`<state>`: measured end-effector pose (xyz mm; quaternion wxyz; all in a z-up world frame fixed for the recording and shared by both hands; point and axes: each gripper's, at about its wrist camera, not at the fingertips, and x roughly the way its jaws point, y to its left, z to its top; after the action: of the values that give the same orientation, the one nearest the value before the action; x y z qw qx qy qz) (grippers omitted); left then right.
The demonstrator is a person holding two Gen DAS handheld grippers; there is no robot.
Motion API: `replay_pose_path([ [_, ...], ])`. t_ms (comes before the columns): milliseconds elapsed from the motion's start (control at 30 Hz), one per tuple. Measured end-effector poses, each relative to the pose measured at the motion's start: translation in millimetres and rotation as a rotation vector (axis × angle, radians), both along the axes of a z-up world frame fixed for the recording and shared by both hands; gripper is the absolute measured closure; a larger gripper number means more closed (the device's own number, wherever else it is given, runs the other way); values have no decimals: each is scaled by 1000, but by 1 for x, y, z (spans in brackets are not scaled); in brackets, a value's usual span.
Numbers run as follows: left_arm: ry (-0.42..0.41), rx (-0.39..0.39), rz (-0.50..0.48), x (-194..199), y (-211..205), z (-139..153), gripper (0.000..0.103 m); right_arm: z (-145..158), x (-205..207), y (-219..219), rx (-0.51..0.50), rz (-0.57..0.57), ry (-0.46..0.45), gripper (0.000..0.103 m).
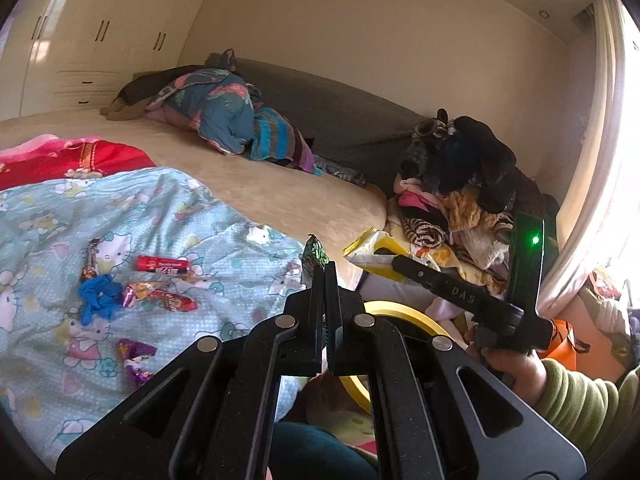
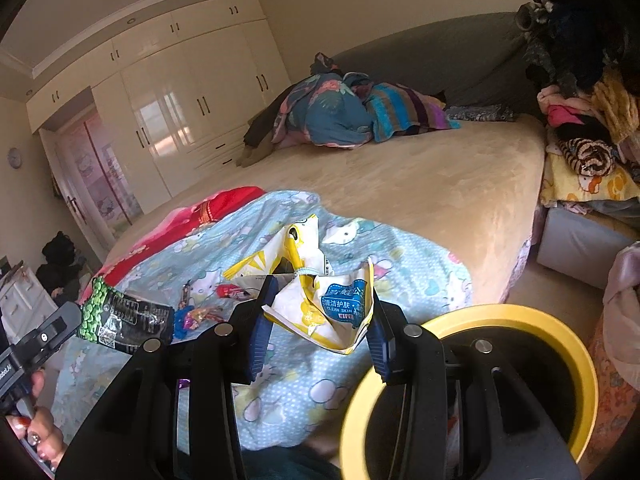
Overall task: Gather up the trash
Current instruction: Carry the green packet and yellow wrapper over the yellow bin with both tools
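Note:
My left gripper (image 1: 325,270) is shut on a green and black snack wrapper (image 1: 315,255), which also shows at the left of the right wrist view (image 2: 124,320). My right gripper (image 2: 320,312) is shut on a crumpled yellow and white wipes packet (image 2: 320,304), seen from the left wrist too (image 1: 378,254). Both are held above the bed's near edge. A yellow-rimmed bin (image 2: 560,344) stands below on the right, also in the left wrist view (image 1: 404,314). On the light blue quilt (image 1: 168,208) lie a red wrapper (image 1: 162,265), a blue crumpled glove (image 1: 98,296), a red-orange wrapper (image 1: 160,296) and a purple wrapper (image 1: 136,360).
A heap of folded blankets (image 1: 224,116) lies at the far side of the beige bed (image 2: 420,176). A pile of clothes (image 1: 452,184) is stacked on the right beside the bed. White wardrobes (image 2: 172,108) line the far wall. A grey box (image 2: 580,236) stands on the floor.

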<state>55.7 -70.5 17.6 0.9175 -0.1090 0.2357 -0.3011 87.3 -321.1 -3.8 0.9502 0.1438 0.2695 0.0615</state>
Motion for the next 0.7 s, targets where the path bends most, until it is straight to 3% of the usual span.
replay_pose_path([
  [700, 3, 55, -85, -7, -43, -9, 103, -16, -34, -55, -65, -74, 49, 64],
])
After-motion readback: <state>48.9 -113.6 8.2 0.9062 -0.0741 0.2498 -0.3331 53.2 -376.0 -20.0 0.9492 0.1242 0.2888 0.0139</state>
